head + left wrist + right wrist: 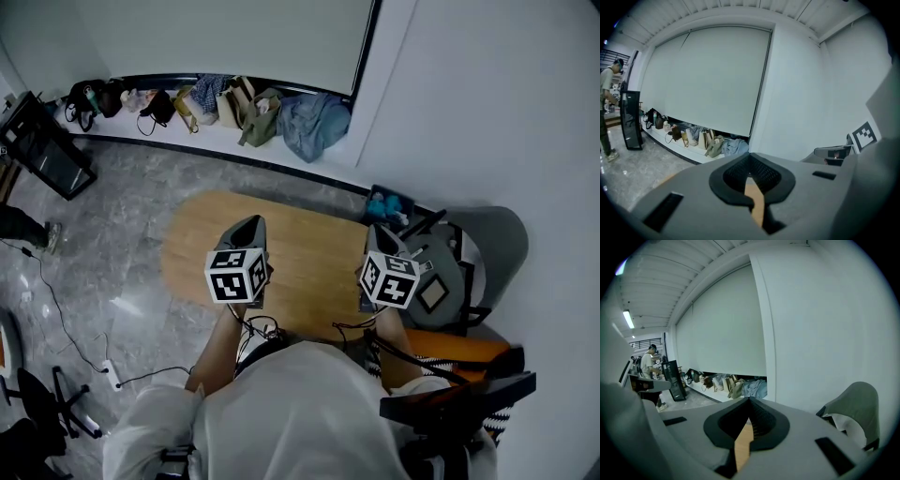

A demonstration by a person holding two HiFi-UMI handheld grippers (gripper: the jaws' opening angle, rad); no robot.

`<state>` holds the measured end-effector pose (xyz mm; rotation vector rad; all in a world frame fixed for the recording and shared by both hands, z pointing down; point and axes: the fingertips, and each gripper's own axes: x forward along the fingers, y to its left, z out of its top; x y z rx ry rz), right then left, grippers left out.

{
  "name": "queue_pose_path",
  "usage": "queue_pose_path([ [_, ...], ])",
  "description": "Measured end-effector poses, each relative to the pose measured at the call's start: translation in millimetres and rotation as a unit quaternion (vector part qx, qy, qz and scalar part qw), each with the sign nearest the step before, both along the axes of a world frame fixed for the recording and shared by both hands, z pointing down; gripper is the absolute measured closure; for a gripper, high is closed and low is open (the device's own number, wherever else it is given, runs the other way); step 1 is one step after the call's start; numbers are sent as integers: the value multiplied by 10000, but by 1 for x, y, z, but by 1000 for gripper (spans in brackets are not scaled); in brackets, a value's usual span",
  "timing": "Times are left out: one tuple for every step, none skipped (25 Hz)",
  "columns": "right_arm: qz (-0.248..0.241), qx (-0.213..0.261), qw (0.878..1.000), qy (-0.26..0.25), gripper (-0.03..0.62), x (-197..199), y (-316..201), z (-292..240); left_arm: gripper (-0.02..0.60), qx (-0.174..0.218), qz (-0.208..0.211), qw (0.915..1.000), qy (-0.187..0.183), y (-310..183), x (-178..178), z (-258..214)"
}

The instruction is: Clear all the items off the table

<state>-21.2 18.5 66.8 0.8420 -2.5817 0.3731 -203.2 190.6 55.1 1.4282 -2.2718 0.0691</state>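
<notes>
An oval wooden table (300,248) lies below me in the head view with nothing on its top. My left gripper (249,225) hovers over the table's left half, its jaws shut with nothing between them. Over the table's right edge my right gripper (379,232) also has its jaws together and holds nothing. In the left gripper view the shut left gripper (751,165) shows only a sliver of tabletop (757,201) through the slit. The right gripper view shows the shut right gripper (749,411) the same way.
A grey chair (487,248) with bags stands right of the table, a blue item (386,204) on the floor behind it. Several bags (234,105) line the ledge by the far wall. A black cabinet (42,145) stands far left. Cables (66,328) trail over the floor.
</notes>
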Motion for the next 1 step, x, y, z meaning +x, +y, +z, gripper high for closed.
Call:
queue_pose_path([
  [5,-5,10000,10,571,0,-1,0,574,9,15,10000,9,-2,0,-1],
])
